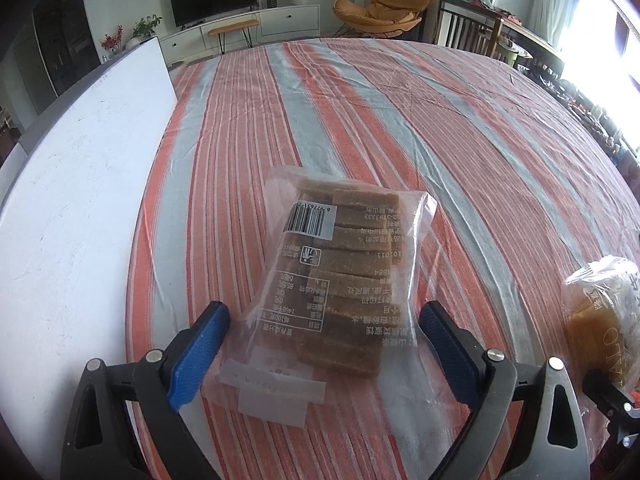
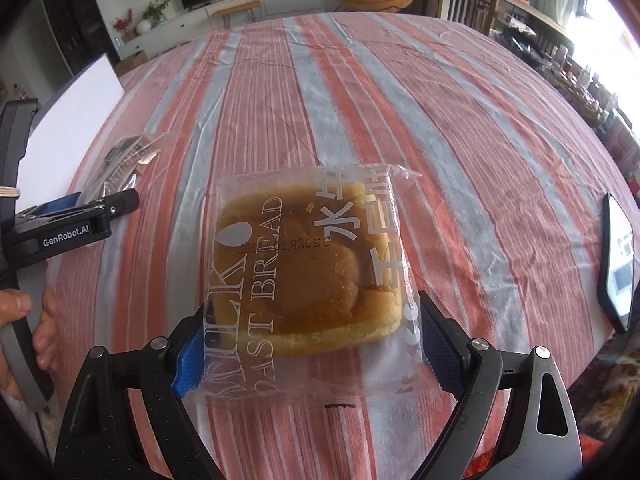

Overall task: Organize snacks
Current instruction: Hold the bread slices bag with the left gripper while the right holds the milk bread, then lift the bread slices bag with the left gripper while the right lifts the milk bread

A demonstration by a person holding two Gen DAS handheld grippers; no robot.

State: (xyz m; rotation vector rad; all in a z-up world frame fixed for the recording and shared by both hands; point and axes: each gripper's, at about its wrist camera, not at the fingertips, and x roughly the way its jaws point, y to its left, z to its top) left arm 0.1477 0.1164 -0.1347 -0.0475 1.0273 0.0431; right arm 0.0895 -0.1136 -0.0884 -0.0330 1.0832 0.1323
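A clear bag of brown snack bars (image 1: 340, 276) lies label-up on the striped tablecloth (image 1: 420, 128). My left gripper (image 1: 324, 320) straddles its near half, open, with a blue pad on each side just clear of the plastic. A wrapped bread packet (image 2: 308, 272) printed "TOAST BREAD" sits between the blue pads of my right gripper (image 2: 312, 344). Those pads press against the wrapper's side edges, and the plastic laps over the left pad. The bread packet (image 1: 600, 312) also shows at the right edge of the left wrist view. The left gripper (image 2: 96, 216) and the bar bag (image 2: 128, 160) appear at the left of the right wrist view.
A white board (image 1: 80, 184) lies along the table's left side. A phone (image 2: 618, 264) rests near the right edge. A person's hand (image 2: 24, 312) holds the left gripper's handle. Chairs, a TV unit and plants stand beyond the table.
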